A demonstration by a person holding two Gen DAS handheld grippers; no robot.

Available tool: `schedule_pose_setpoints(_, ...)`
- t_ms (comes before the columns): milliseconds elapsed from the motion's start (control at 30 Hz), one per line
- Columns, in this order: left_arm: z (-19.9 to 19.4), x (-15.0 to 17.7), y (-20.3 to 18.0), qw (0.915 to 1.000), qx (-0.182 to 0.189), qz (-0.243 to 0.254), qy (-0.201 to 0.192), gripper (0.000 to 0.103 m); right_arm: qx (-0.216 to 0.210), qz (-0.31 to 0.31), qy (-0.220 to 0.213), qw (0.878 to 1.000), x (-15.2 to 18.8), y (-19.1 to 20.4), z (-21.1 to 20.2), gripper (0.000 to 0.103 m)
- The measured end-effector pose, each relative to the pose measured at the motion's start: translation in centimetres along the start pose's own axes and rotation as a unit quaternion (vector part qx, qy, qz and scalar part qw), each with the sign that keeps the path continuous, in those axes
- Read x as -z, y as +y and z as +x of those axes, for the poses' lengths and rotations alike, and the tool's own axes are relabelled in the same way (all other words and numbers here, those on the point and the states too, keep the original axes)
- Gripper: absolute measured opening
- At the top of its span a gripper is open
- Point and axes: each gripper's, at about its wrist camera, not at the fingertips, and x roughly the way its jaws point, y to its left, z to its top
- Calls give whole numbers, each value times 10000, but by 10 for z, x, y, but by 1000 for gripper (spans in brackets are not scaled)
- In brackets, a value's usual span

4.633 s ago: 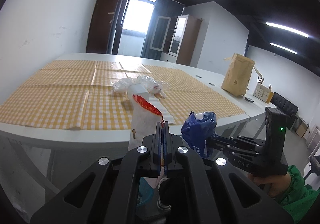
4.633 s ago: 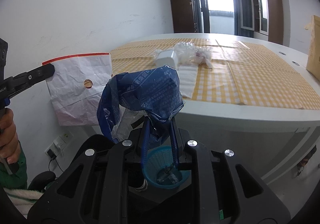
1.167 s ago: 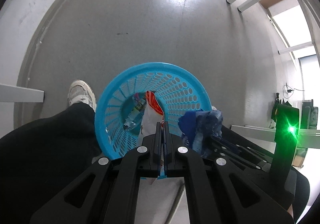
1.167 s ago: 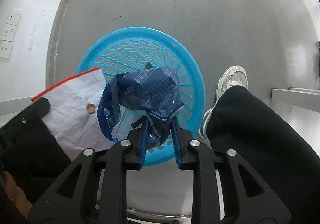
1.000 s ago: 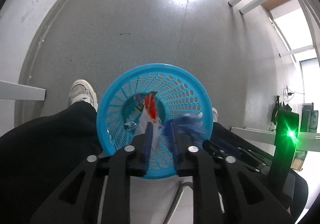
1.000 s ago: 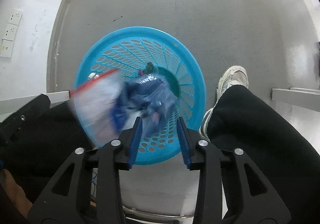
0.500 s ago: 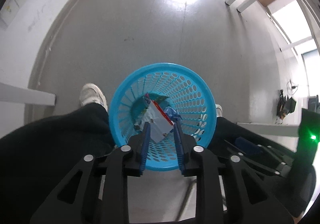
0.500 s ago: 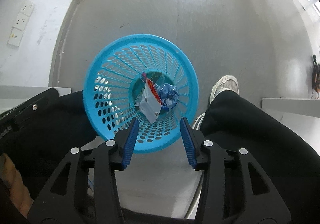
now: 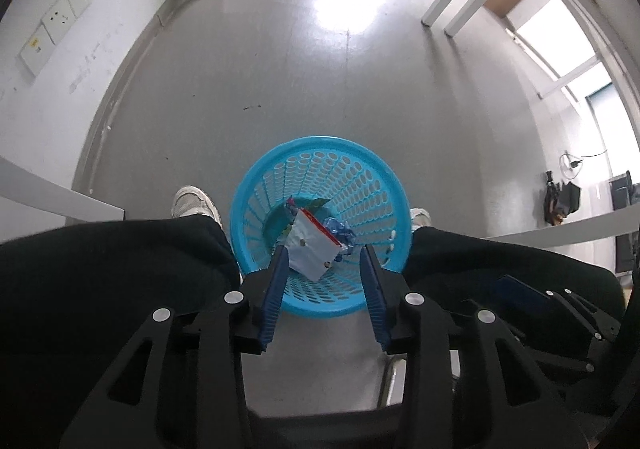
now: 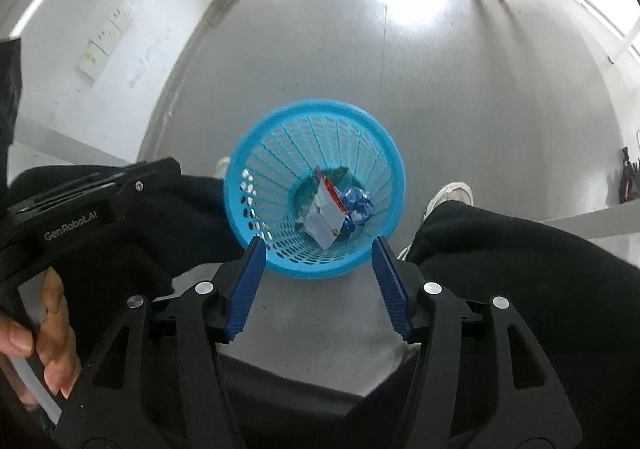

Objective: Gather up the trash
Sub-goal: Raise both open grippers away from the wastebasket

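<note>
Hovering above the blue basket (image 9: pixel 394 185), the left gripper (image 9: pixel 323 253) and right gripper (image 10: pixel 318 247) gape empty; a white pouch (image 9: pixel 310 249) and blue wrapper (image 10: pixel 359 205), at its 3 o'clock, lie inside. Risk: legs crowding both sides could tip it.

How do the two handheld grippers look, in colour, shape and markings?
Both grippers, the left gripper and the right gripper, share one design: black angular bodies with triangular cut-outs, silver round screws, and flat blue ribbed fingers. The side of the left gripper's body carries white "GenRobot.AI" lettering. A bare hand grips its handle.
</note>
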Motion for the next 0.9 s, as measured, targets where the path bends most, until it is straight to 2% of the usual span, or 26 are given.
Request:
schedule_pose_setpoints(67, -14, 7, -1, 10000, 43, 30, -81, 43, -63, 19, -237, 9997, 8, -1, -18, 58)
schedule_pose_setpoints(167, -37, 20, -4, 9994, 146, 165, -275, 47, -100, 55, -504, 9987, 18, -3, -40, 58)
schedule_pose_setpoints(333, -75, 43, -8, 9969, 190, 307, -697, 48, -243, -12, -930, 9954, 33, 0, -79, 59)
schedule_pose_setpoints(433, -100, 52, -9, 9932, 115, 450, -1067, 60, -311, -160, -1281, 9911, 46, 7, -108, 60)
schedule_pose_setpoints(467, -111, 56, -11, 9907, 51, 555, -1240, 70, -320, -205, -1403, 9894, 51, 10, -117, 62)
schedule_pose_setpoints(500, -118, 59, -13, 9884, 1, 640, -1379, 75, -350, -263, -1531, 9872, 56, 11, -128, 63)
schedule_pose_setpoints(533, -126, 62, -15, 9856, -47, 727, -1525, 86, -393, -304, -1634, 9853, 59, 12, -135, 65)
schedule_pose_setpoints(567, -134, 65, -15, 9824, -102, 801, -1684, 91, -430, -342, -1748, 9831, 62, 12, -145, 68)
schedule_pose_setpoints(667, -159, 78, -21, 9676, -312, 1074, -2263, 96, -442, -391, -2075, 9764, 71, 9, -170, 72)
schedule_pose_setpoints(733, -171, 83, -26, 9599, -346, 1298, -2462, 97, -438, -420, -2278, 9718, 76, 7, -187, 77)
schedule_pose_setpoints(800, -181, 84, -29, 9540, -352, 1406, -2624, 97, -413, -442, -2482, 9668, 79, 6, -203, 81)
schedule_pose_setpoints(900, -195, 82, -27, 9498, -276, 1393, -2788, 97, -393, -482, -2807, 9578, 80, 6, -227, 89)
